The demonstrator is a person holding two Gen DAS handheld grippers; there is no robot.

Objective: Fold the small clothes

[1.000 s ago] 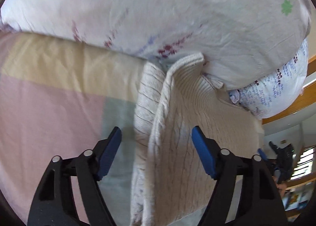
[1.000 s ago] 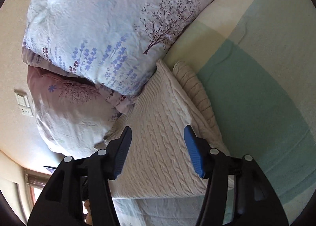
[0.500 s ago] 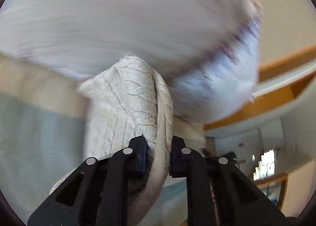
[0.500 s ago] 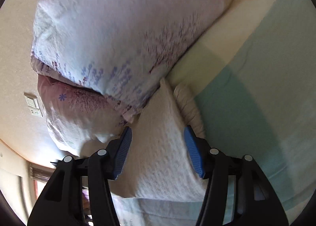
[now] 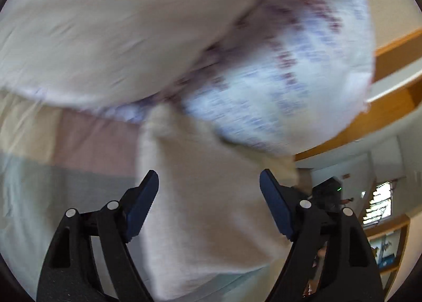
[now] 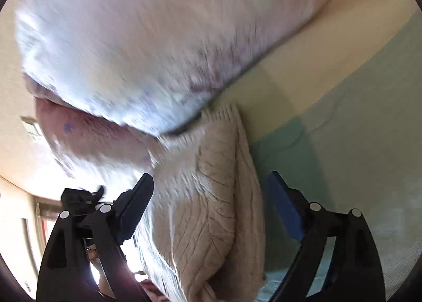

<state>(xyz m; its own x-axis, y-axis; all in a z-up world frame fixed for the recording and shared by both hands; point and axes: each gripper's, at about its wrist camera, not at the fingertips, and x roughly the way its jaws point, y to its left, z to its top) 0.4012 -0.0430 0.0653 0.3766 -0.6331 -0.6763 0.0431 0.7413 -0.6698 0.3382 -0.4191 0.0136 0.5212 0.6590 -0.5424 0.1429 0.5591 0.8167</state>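
A cream cable-knit sweater (image 5: 211, 212) lies folded on the bed against the pillows. In the blurred left wrist view it lies flat between and below my left gripper (image 5: 209, 193), which is open and holds nothing. In the right wrist view the sweater (image 6: 219, 209) shows a thick folded edge, with a sleeve fold on its right side. My right gripper (image 6: 211, 196) is open just above it, a finger on each side, gripping nothing.
Two floral pillows (image 5: 158, 24) (image 6: 158, 38) press on the sweater's far end. The bedsheet has pink, cream and green blocks (image 6: 356, 117). The left gripper's black body (image 6: 79, 199) shows at the right wrist view's left. A wooden headboard (image 5: 390, 85) stands to the right.
My left gripper shut on the sweater's edge and carried it over, and now it has opened and let go. My right gripper stayed open and moved closer over the sweater.
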